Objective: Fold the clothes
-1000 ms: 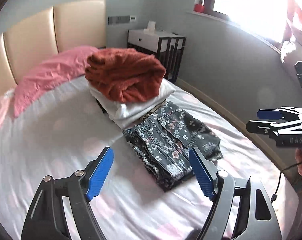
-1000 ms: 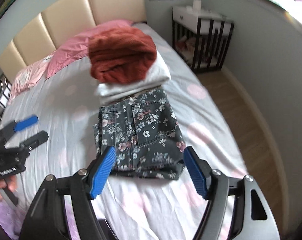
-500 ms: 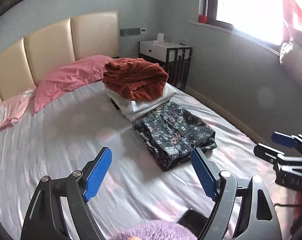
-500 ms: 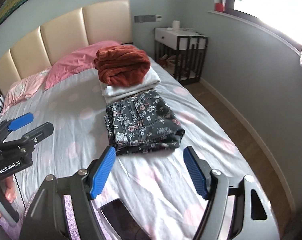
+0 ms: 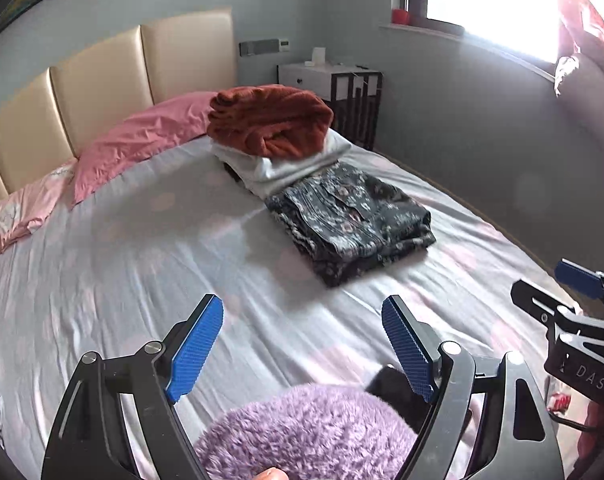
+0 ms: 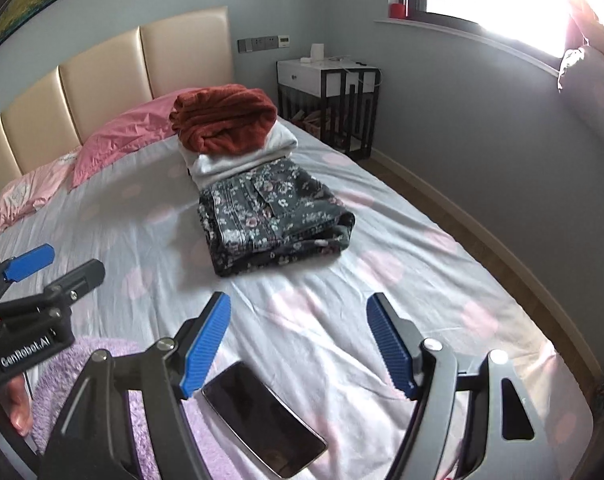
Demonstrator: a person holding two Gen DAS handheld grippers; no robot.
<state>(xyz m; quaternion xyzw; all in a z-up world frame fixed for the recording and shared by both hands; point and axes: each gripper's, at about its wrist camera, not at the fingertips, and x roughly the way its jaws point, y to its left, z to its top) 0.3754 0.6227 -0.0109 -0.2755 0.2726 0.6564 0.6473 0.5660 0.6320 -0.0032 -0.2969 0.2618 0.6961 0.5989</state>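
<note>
Both tools have drawn back from the folded floral garment [image 6: 274, 220], which now lies well ahead of them on the bed [image 6: 341, 320], touching the white and rust-red stack [image 6: 230, 136] beyond it; set apart like that, it looks finished. Nearest the left tool [image 5: 302, 344], jaws spread and empty, sits a fluffy purple garment [image 5: 302, 432], probably next to fold. Just under the right tool [image 6: 298, 344], also spread and holding nothing, a dark phone [image 6: 262, 420] lies partly on that purple fabric, something to avoid when gripping
</note>
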